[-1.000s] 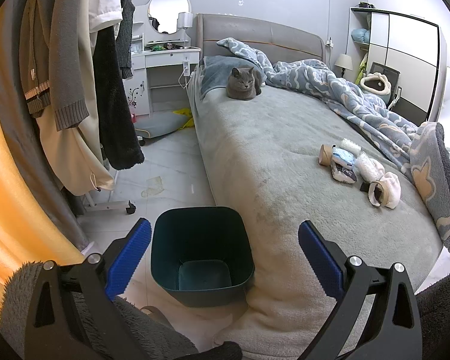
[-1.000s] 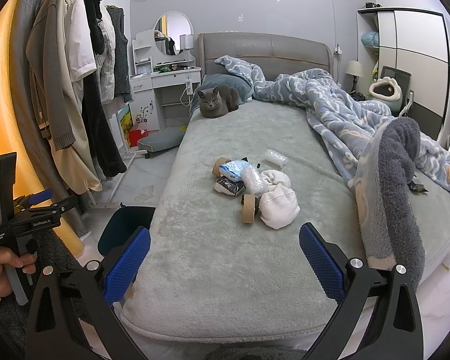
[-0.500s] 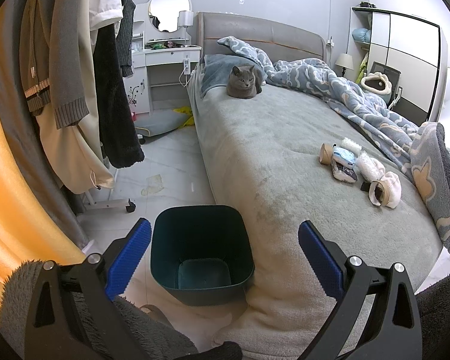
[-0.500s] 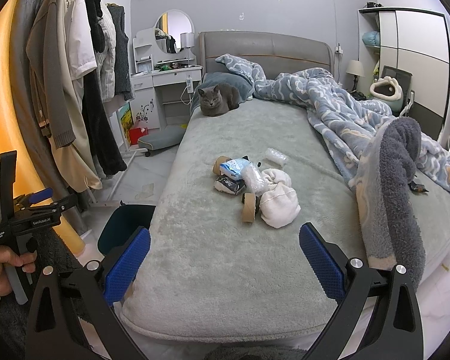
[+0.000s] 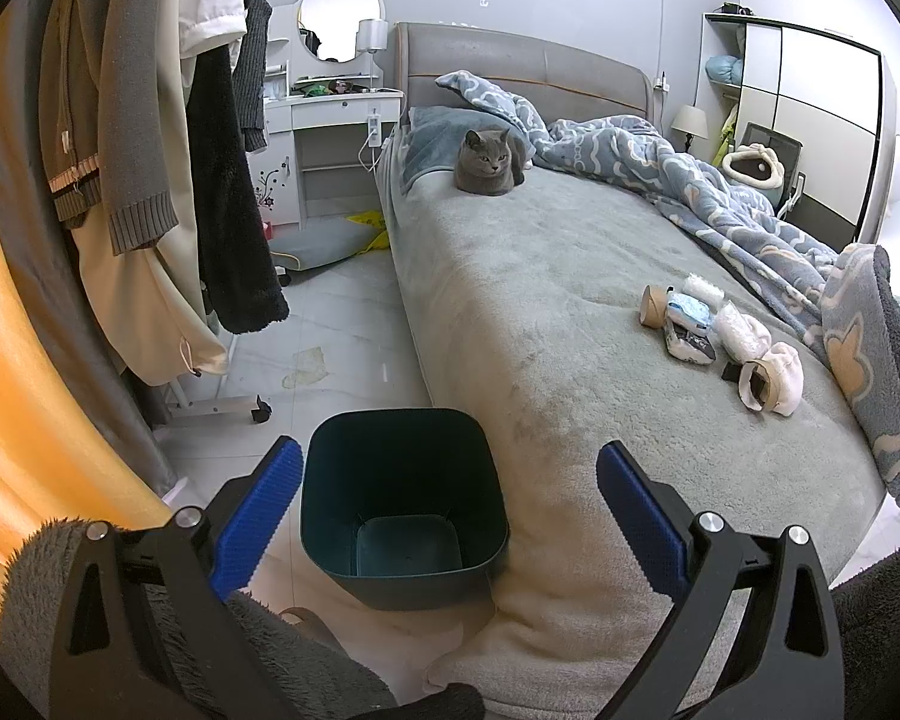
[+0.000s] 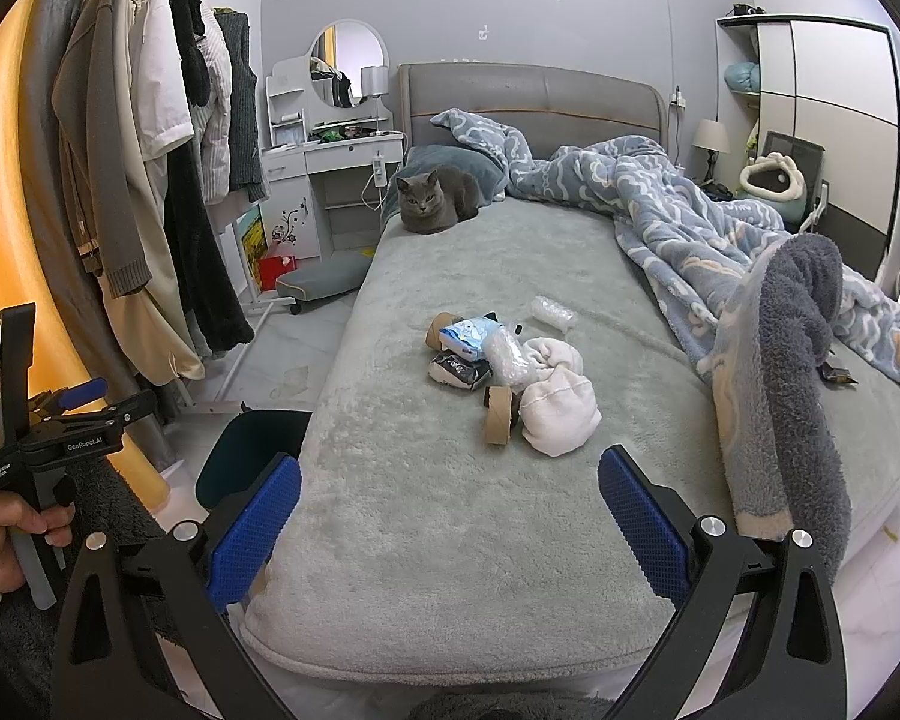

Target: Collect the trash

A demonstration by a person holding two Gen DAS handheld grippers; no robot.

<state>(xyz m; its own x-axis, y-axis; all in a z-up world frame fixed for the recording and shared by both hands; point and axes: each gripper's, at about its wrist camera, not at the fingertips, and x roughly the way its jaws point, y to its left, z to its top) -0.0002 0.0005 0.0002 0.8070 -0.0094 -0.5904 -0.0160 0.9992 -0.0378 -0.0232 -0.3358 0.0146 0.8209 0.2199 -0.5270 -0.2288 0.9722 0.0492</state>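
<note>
Trash pile [image 6: 504,372] strung along bed [image 6: 426,516]; both hand-held grippers [image 5: 447,507] [image 6: 449,513] spread, empty.

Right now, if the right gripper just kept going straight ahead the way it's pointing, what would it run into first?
Probably the bed: the open right gripper points across bare grey blanket toward the trash pile, so the cardboard roll looks like the first object, though depth is unclear.

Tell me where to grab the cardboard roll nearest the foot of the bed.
Pinch the cardboard roll across its thin wall at the top rim, coming down from above with the open right hand-held gripper. It stands on edge with its curved side exposed, the white cloth bundle close beside it.
</note>
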